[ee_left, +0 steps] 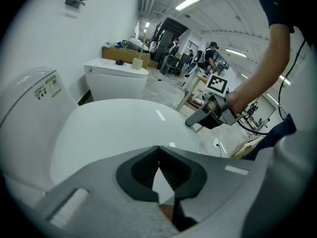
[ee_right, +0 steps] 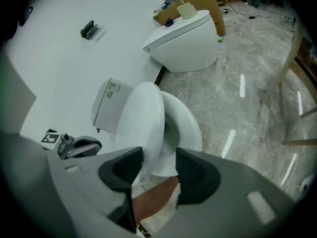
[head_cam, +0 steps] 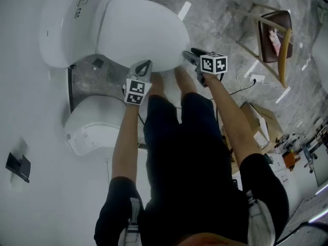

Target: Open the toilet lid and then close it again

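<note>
The white toilet (head_cam: 56, 24) stands against the wall with its lid (head_cam: 138, 32) towards me. In the right gripper view the lid (ee_right: 146, 118) sits a little raised off the seat (ee_right: 188, 125). My right gripper (head_cam: 190, 57) is open at the lid's front right edge. That edge lies between its jaws (ee_right: 158, 167), and the pads do not press on it. My left gripper (head_cam: 145, 67) is shut and empty, its tip (ee_left: 158, 148) just over the lid's (ee_left: 114, 133) front left edge. Each gripper shows in the other's view: the right gripper (ee_left: 203, 115) and the left gripper (ee_right: 79, 145).
A second toilet (head_cam: 95, 122) stands close on the left along the same wall. A wooden chair (head_cam: 271, 35) is at the back right, and a cardboard box (head_cam: 259, 122) and cables lie on the marble floor to the right. My legs are right in front of the bowl.
</note>
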The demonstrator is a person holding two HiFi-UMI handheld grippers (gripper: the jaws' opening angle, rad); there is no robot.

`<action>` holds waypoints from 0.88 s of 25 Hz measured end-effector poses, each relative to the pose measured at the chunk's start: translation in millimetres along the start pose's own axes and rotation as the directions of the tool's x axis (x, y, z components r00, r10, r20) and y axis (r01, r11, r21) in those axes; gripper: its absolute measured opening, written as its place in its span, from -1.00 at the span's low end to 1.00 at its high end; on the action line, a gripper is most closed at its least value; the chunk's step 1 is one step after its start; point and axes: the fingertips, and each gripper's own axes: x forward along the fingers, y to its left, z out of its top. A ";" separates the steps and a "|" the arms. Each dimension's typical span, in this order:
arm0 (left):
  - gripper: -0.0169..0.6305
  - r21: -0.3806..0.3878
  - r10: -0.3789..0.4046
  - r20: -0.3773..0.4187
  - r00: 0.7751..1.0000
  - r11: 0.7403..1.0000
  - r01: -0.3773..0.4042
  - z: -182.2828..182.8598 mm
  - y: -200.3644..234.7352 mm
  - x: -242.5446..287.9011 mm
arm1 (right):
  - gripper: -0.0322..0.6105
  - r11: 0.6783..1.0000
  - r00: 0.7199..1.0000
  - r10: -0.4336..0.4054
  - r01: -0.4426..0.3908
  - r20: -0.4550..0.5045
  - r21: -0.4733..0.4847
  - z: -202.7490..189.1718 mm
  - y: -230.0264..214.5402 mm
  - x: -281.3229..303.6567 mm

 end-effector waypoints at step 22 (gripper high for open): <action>-0.91 -0.009 -0.021 -0.027 0.999 1.000 0.021 -26.1 14.8 33.6 | -0.47 0.986 0.982 -0.156 0.149 -0.103 -0.073 -22.9 -66.7 65.0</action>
